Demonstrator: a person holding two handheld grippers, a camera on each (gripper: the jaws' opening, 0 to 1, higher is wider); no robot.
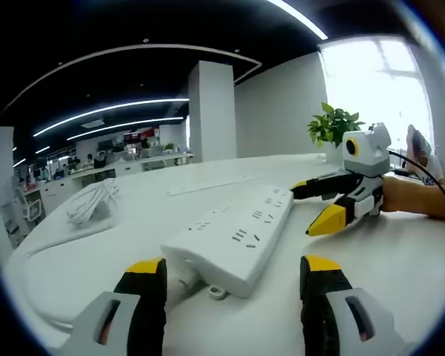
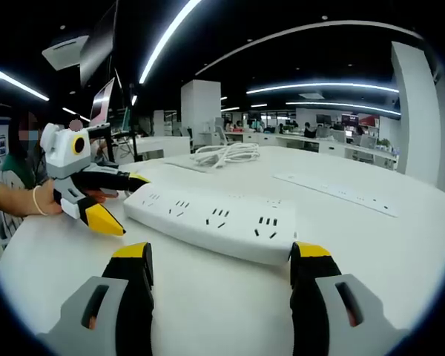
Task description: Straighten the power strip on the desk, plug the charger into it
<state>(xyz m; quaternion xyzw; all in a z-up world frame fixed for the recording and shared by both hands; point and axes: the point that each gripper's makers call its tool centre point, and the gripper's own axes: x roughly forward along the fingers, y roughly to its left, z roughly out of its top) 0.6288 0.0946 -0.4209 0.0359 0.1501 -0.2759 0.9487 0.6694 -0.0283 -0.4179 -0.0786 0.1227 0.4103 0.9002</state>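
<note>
A long white power strip point(image 1: 233, 230) lies at a slant on the white desk, and from the other side the same strip point(image 2: 208, 219) runs left to right. My left gripper point(image 1: 233, 268) stands open just short of the strip's near end. It comes in from the left as the left gripper point(image 2: 122, 199), jaws spread beside that end. My right gripper point(image 2: 221, 256) is open in front of the strip's long side, and as the right gripper point(image 1: 315, 202) it gapes at the far end. A coiled white cable bundle point(image 1: 93, 200) point(image 2: 226, 154) lies farther back.
A second flat white strip point(image 1: 215, 184) point(image 2: 334, 191) lies on the desk beyond the first. A potted plant point(image 1: 334, 126) stands at the far edge by the window. A person's hand point(image 2: 22, 200) holds the left gripper. Office desks and a pillar fill the background.
</note>
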